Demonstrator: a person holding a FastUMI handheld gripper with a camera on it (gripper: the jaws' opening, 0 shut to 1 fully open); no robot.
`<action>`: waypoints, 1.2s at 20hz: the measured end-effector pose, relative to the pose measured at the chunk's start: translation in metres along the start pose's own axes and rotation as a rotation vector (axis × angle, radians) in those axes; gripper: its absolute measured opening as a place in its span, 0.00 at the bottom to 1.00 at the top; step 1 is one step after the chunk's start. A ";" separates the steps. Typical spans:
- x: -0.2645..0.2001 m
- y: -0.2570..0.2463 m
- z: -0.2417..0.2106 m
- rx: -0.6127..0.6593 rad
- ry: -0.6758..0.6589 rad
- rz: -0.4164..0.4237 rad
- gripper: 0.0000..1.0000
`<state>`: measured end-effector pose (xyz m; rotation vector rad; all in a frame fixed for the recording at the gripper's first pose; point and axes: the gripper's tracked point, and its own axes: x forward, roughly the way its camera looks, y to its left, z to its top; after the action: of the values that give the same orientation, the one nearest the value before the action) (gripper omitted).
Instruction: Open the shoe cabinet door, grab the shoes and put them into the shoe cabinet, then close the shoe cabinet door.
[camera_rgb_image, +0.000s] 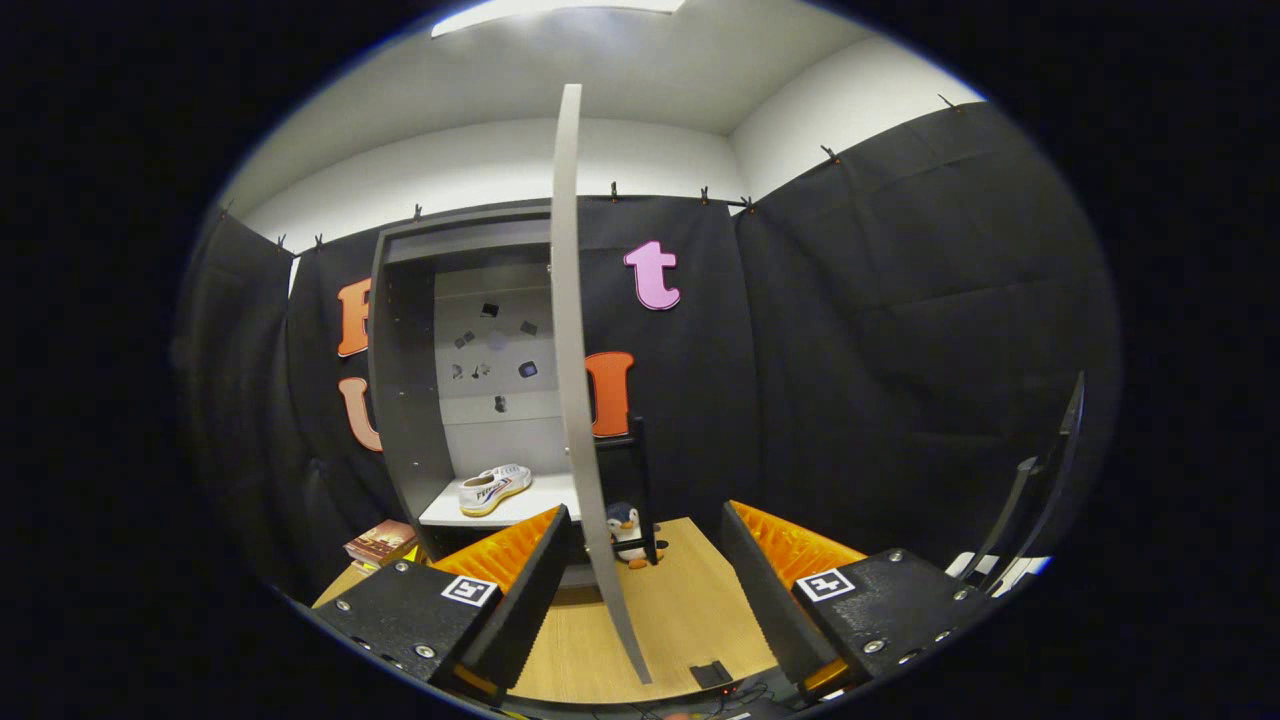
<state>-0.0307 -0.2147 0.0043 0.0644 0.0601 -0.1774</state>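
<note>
The tongs (640, 590) are wide open and hold nothing. The door (575, 400) stands open, edge-on, and its bottom reaches down between the two fingers. The cabinet (405, 400) sits at the far edge of the worktop (690, 610). One shoe (493, 488) lies on its shelf, beyond the left finger. A toy penguin (625, 530) stands on the worktop just behind the door. A book (382, 542) lies by the cabinet's left side.
</note>
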 end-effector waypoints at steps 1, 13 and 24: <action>0.009 -0.006 -0.002 -0.002 0.002 0.015 0.93; 0.072 -0.008 -0.015 0.009 0.025 0.190 0.92; 0.063 0.048 -0.020 -0.029 0.019 0.268 0.90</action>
<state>0.0390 -0.1767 -0.0167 0.0445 0.0722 0.0920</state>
